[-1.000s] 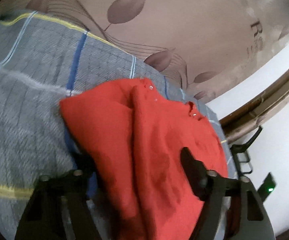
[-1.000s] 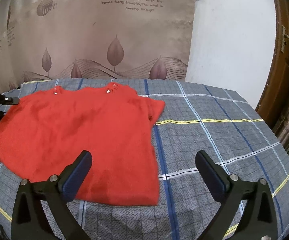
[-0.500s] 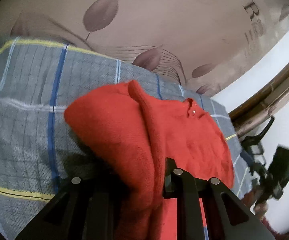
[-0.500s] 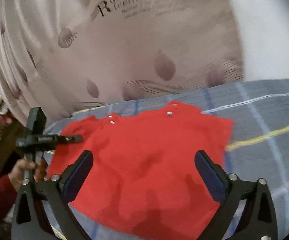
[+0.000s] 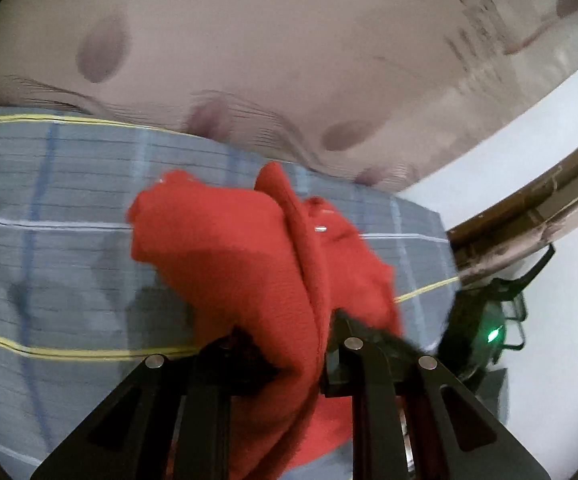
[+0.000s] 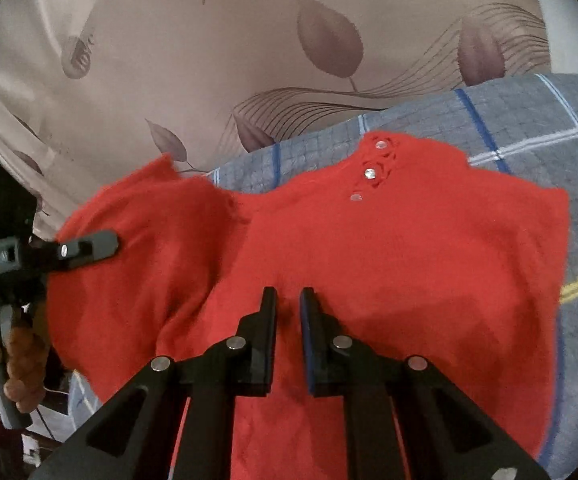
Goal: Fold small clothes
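A red knit sweater [image 6: 409, 260] with small shiny buttons [image 6: 370, 173] lies on a grey plaid bed cover [image 6: 489, 120]. My left gripper [image 5: 293, 328] is shut on a bunched fold of the sweater [image 5: 229, 264], holding that side raised off the cover [image 5: 69, 240]. From the right wrist view, the left gripper [image 6: 101, 244] sits at the sweater's left edge, held by a hand [image 6: 21, 360]. My right gripper [image 6: 287, 294] is pressed into the sweater's lower middle. Its jaws are closing, and red knit fills the narrow gap between them.
A beige leaf-print curtain [image 6: 329, 40] hangs right behind the bed. To the right are a white wall and a brown wooden door frame [image 5: 529, 220]. The right gripper's dark body with a green light [image 5: 485, 332] shows blurred at the bed's right edge.
The left gripper shut on the sweater's side and lifted it. The right gripper swung over the sweater, tilted down, and its wide-open jaws came nearly together.
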`<state>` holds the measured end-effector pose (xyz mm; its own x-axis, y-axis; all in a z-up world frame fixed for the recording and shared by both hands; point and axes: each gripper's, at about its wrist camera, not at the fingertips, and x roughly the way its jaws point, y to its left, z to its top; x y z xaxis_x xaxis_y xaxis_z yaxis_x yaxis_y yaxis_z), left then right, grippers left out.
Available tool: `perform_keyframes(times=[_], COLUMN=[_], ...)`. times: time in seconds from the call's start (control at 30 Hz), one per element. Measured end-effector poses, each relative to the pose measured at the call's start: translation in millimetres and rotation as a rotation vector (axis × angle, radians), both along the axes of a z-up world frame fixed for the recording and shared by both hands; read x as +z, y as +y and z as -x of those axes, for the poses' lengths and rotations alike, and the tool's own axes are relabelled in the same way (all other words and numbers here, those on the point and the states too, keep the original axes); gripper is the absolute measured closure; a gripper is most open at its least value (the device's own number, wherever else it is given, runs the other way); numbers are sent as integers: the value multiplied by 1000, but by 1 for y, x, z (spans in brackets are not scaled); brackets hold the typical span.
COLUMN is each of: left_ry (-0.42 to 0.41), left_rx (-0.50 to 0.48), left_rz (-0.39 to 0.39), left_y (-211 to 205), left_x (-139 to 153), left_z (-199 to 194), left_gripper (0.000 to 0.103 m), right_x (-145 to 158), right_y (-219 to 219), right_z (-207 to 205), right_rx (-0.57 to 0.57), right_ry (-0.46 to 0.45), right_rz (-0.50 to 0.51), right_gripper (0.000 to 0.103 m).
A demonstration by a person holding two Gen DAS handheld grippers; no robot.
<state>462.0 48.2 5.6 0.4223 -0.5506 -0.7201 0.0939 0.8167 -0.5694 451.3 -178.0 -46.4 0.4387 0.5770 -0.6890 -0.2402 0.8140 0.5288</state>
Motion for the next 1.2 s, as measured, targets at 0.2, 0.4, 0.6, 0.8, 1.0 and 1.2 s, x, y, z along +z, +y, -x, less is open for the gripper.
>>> perform_keyframes(times=[0.2,0.4,0.6,0.8,1.0,1.2], left_ry=[29,55,-23,-233,-260,-181], left_rx=[-23,-31,-43,-88,-80,-153], left_rz=[70,141,298,273,122,232], left_y=[-86,-143,-136,-107,-76,-100], left_x=[-15,-46,-28,8,-29,-77], left_z=[-16,-19,-4,44,90,115], left_gripper=[85,82,45,24,20,20], right_x=[2,-14,-29,-39,-50,-48], right_y=[-48,-79,-109,-124,-149,-165], right_z=[6,7,9,9,17,20], right_rx=[-34,-50,-73,-90,-119,-100], right_ry=[27,57,110,153,207,232], right_rz=[-129,-170,-304,-416,-612,-821], right_gripper=[88,88,88,84,66,26])
